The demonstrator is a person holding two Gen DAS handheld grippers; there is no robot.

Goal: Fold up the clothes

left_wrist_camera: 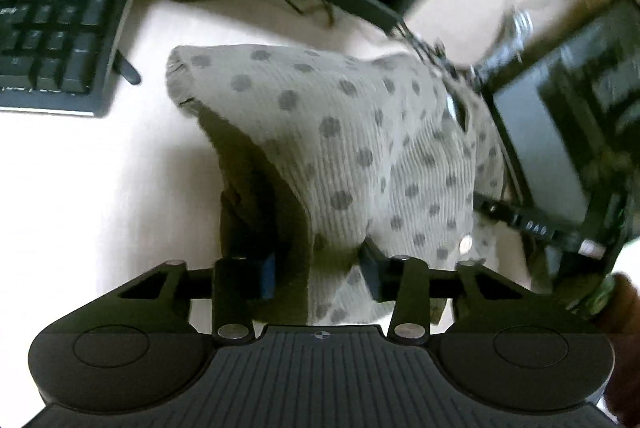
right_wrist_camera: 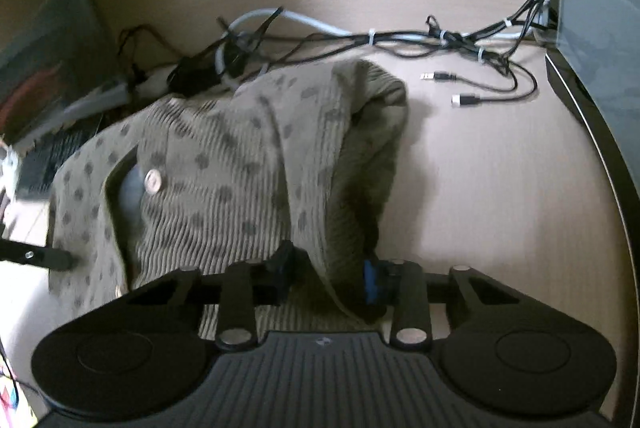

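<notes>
My L gripper (left_wrist_camera: 318, 268) has its jaws apart w/ a fold of the dotted cardigan (left_wrist_camera: 352, 148) between them; R gripper (right_wrist_camera: 326, 274) likewise. Cardigan sits on the desk (right_wrist_camera: 500, 188), long axis running away from me toward the cables (right_wrist_camera: 400, 38). Near edge hidden under the grippers; pad contact hard to make out.

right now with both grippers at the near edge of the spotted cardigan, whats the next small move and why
Probably draw both grippers straight back off the cardigan. It lies folded over on the desk, and cloth sits between the parted fingers of the left gripper and right gripper, so lifting could drag the fold open.
</notes>
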